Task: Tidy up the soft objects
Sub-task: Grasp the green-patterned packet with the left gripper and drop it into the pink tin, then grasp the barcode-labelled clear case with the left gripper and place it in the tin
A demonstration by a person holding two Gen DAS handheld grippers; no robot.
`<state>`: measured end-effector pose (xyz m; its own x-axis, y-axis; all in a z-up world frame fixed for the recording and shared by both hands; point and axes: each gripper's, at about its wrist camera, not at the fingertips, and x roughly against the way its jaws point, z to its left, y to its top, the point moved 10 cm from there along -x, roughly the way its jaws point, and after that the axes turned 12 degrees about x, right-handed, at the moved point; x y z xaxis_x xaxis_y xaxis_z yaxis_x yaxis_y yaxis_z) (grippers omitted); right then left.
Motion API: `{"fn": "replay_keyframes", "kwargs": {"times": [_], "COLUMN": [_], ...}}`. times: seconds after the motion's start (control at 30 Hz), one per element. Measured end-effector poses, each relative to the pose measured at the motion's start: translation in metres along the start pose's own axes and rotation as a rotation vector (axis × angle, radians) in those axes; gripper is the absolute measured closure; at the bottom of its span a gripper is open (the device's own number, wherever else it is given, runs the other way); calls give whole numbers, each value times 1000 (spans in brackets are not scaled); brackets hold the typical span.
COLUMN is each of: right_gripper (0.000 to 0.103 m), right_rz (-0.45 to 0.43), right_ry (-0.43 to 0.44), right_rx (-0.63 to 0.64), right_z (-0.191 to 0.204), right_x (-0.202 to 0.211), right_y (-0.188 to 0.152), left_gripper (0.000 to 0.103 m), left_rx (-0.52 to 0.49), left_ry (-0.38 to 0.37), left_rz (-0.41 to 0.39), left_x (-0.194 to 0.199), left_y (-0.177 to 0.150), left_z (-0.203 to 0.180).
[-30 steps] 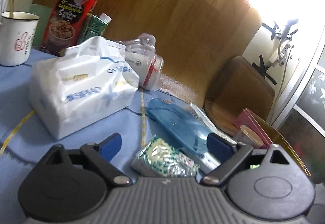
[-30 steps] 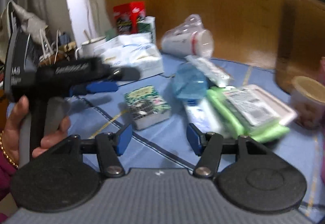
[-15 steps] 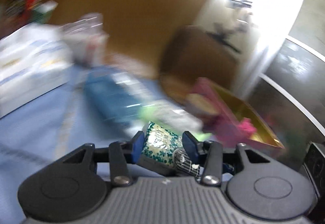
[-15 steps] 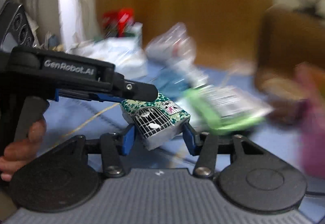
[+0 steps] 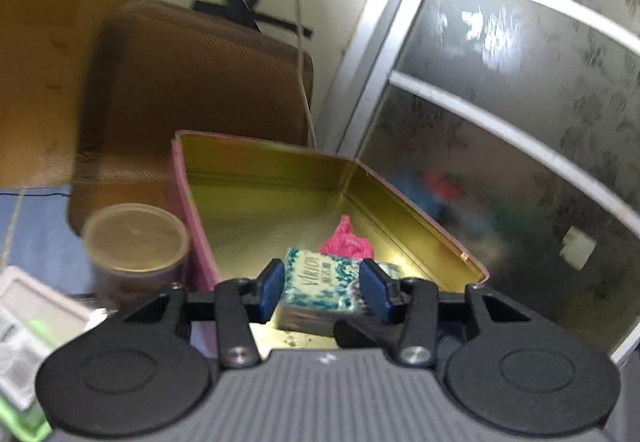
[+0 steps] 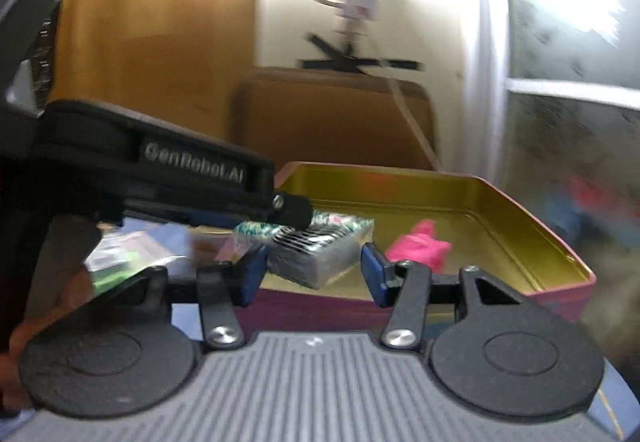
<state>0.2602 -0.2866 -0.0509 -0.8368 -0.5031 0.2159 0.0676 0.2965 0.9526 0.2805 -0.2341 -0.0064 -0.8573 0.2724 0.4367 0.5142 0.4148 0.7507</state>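
Left wrist view: left gripper [image 5: 322, 284], clamped on the tissue pack [image 5: 316, 284], now hangs over the tin [image 5: 272, 161] instead of the table, drop-off looks next; right gripper [image 6: 314, 274] stands apart, empty

Blue tablecloth [image 5: 36, 238], pink tin [image 5: 192, 217], lidded cup [image 5: 136, 246], white tray [image 5: 36, 302]

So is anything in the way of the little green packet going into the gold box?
Nothing visible. The left claw holds the green packet over the open gold box; the pink thing sits farther back.
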Motion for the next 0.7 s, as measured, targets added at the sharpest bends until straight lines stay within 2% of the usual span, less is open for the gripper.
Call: {"fn": "replay_keyframes", "kwargs": {"times": [0.07, 0.13, 0.27, 0.33, 0.37, 0.43, 0.53, 0.6, 0.7], "right_gripper": [32, 26, 27, 27, 27, 27, 27, 28, 28], "right_rz": [22, 15, -36, -108, -146, -177, -139, -97, -36], "right_ry": [-35, -32, -54, -52, -21, 96, 303, 365, 403], "right_rx": [-36, -71, -89, -122, -139, -129, -40, 55, 167], "right_z": [-12, -22, -17, -11, -7, 17, 77, 115, 155], "right_x": [-8, -5, 9, 24, 28, 31, 19, 2, -32], "right_y": [-6, -12, -10, -1, 3, 16, 28, 31, 33], "left_gripper": [61, 58, 58, 58, 58, 58, 60, 59, 59], "left_rx": [-29, -51, -37, 5, 27, 58, 139, 214, 265], "left_ry": [35, 20, -23, -28, -11, 53, 149, 185, 230], "left_rz": [12, -1, -50, -75, -88, -121, -151, -166, -196], "left_x": [-10, 3, 51, 83, 98, 125, 161, 181, 198], "left_y": [-8, -14, -14, -15, -16, -20, -30, -37, -44], "left_z": [-5, -5, 7, 30, 43, 78, 131, 162, 193]}}
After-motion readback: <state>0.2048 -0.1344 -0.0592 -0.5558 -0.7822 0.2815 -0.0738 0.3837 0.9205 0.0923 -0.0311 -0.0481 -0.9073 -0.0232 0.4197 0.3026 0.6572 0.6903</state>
